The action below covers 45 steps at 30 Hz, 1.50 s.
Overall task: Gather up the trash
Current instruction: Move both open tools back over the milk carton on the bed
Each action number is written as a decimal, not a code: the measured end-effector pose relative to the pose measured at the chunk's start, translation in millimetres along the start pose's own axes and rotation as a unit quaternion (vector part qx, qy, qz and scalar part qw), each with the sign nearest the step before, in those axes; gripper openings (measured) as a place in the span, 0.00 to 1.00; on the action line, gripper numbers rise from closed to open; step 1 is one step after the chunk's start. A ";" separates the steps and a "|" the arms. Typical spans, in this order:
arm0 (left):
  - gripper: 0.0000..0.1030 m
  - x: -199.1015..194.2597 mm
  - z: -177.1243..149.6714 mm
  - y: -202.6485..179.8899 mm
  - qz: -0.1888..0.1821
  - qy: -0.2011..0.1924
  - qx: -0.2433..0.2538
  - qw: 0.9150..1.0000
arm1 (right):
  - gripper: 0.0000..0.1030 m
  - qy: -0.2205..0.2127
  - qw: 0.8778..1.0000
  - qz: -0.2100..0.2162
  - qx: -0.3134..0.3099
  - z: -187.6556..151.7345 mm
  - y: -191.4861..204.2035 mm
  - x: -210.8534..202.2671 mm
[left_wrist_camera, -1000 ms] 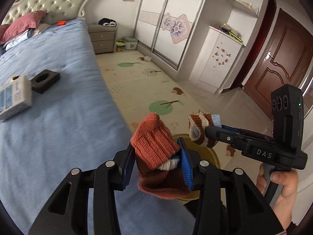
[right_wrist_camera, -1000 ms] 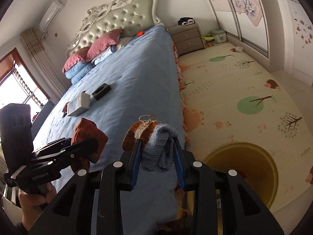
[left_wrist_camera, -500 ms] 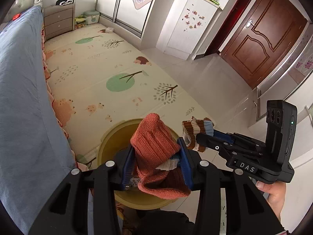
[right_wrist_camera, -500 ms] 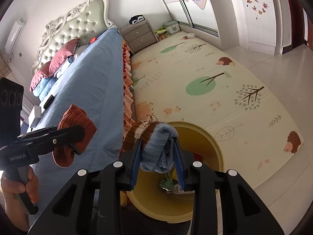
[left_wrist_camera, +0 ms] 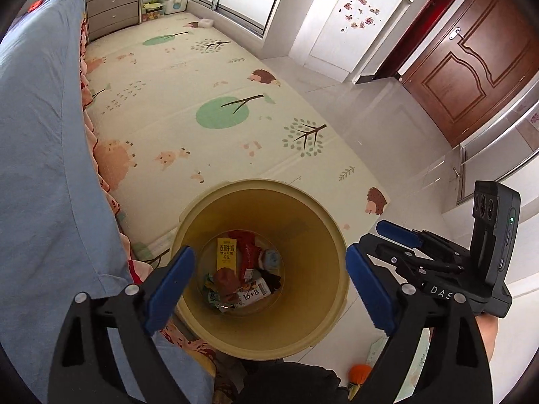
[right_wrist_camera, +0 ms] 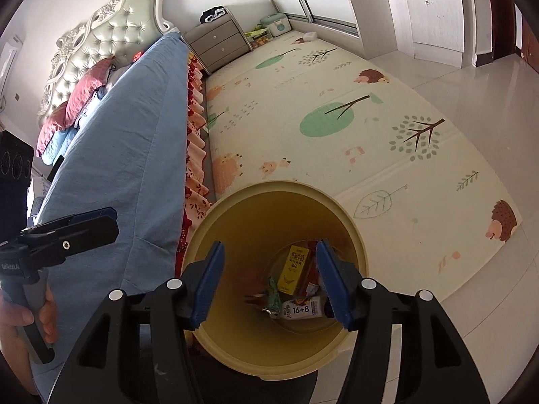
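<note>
One yellow bin (left_wrist_camera: 259, 333) near, beside bed (left_wrist_camera: 37, 155). Inside bin: one yellow carton (left_wrist_camera: 226, 252), one white packet marked 16+8 (left_wrist_camera: 253, 294), one rust knit piece (left_wrist_camera: 225, 277); other wrappers crumpled together, count unclear. Two grippers: left gripper (left_wrist_camera: 267, 284) and right gripper (right_wrist_camera: 269, 282), jaws of both opening, nothing between them. One play mat (left_wrist_camera: 202, 101). One grey nightstand (left_wrist_camera: 113, 6) far left, three drawers. One brown door (left_wrist_camera: 471, 67) far right. Two red pillows (right_wrist_camera: 84, 91).
</note>
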<state>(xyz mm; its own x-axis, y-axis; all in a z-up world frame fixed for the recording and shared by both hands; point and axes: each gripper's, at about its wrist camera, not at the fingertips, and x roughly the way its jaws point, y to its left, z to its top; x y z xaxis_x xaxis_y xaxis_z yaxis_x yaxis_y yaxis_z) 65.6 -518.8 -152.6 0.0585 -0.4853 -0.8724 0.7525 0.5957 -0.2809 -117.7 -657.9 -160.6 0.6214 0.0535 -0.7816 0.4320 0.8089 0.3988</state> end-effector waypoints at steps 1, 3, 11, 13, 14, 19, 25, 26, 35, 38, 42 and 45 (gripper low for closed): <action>0.88 0.1 0.0 -0.3 0.001 0.001 0.000 1.000 | 0.54 -0.001 1.000 -0.001 0.001 -0.8 0.1 -1.1; 0.88 -3.4 0.0 -1.8 0.005 -0.003 0.001 1.000 | 0.54 -0.001 1.000 -0.004 0.000 -1.2 1.4 -3.3; 0.88 -28.7 -2.8 -9.5 -0.002 -0.033 0.015 0.999 | 0.53 -0.012 1.000 -0.002 -0.011 6.0 13.5 -16.5; 0.88 -38.5 -3.9 -10.3 0.001 -0.043 0.020 0.999 | 0.53 -0.016 1.000 -0.002 -0.019 9.7 22.7 -20.9; 0.88 -43.8 -4.5 -9.9 0.005 -0.049 0.023 0.999 | 0.53 -0.019 1.000 -0.002 -0.023 12.1 27.9 -23.4; 0.88 -76.6 -10.3 1.0 0.010 -0.081 0.024 0.996 | 0.53 -0.033 0.998 0.005 -0.049 21.6 59.3 -34.5; 0.88 -125.6 -26.8 35.7 0.043 -0.121 0.016 0.992 | 0.53 -0.044 0.995 0.023 -0.089 32.4 112.0 -35.9; 0.88 -135.1 -31.0 43.4 0.051 -0.129 0.013 0.990 | 0.53 -0.045 0.994 0.029 -0.096 33.6 123.3 -35.4; 0.89 -222.4 -73.5 136.6 0.126 -0.182 -0.040 0.974 | 0.53 -0.041 0.980 0.082 -0.175 38.5 239.3 -15.1; 0.89 -247.9 -89.7 174.0 0.144 -0.196 -0.073 0.967 | 0.53 -0.035 0.974 0.099 -0.203 36.1 281.9 -3.6; 0.89 -274.1 -108.5 220.0 0.161 -0.213 -0.116 0.957 | 0.53 -0.024 0.964 0.120 -0.237 29.1 336.3 11.9; 0.90 -288.4 -119.7 250.5 0.174 -0.223 -0.145 0.948 | 0.53 -0.019 0.956 0.133 -0.263 22.4 373.5 23.3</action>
<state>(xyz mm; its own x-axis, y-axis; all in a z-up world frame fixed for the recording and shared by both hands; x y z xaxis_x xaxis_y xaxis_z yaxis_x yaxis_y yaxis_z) 158.7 -153.0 -19.2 0.5905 -0.4108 -0.6946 0.4282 0.8891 -0.1618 72.8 -367.6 -19.1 0.6911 0.2842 -0.6645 -0.1253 0.9526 0.2771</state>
